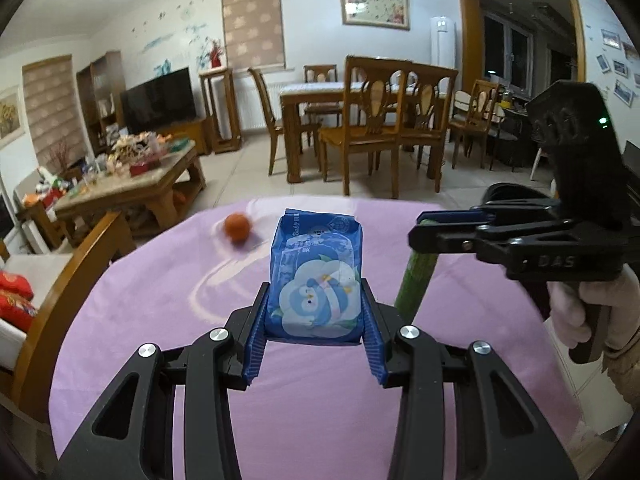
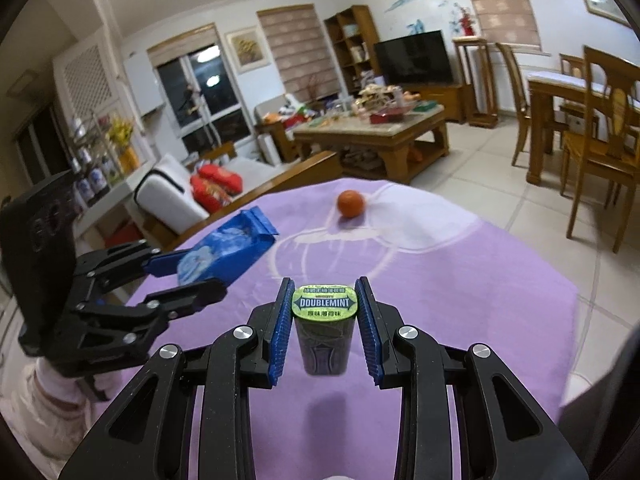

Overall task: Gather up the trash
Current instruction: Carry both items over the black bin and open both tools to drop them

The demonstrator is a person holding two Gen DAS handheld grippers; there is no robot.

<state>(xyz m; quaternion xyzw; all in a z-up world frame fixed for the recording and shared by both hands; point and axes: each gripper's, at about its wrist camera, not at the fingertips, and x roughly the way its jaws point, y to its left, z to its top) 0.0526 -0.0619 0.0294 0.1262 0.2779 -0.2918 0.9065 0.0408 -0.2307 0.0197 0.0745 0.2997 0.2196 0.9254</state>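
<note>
The round table [image 1: 160, 320] under its lilac cloth [image 2: 440, 280] serves as the landmark for everything here. Above its near half, the left gripper [image 1: 315, 312] clamps a blue wet-wipes pack [image 1: 316, 276] printed with a cartoon penguin; both ribbed blue pads [image 1: 260, 320] press on the pack's lower sides, and the pack juts forward and upward beyond the fingertips, clear of the cloth. From the right wrist camera the same pack [image 2: 228, 252] shows over the table's left edge, pinched in the black linkage of the left gripper [image 2: 192, 276], with a pale-gloved hand [image 2: 52, 392] below it.

The right gripper [image 2: 324, 308] holds a dark green Doublemint gum canister [image 2: 324, 328] between its narrowly set blue pads [image 2: 280, 328], the lid's label facing the camera, the canister lifted above the table's middle. In the left wrist view the right gripper [image 1: 424, 228] reaches in from the table's right side, the green canister [image 1: 416, 280] hanging tilted beneath its fingers, and a white-gloved hand [image 1: 592, 312] grips the handle.

Towards the far edge of the table an orange [image 1: 237, 229] lies on the cloth, well apart from both grippers; it appears blurred in the left view and sharper in the right [image 2: 351, 203].

Beyond the table stand a cluttered wooden coffee table [image 2: 380, 132], a television [image 2: 414, 58] and a dining table with chairs [image 1: 360, 100].
</note>
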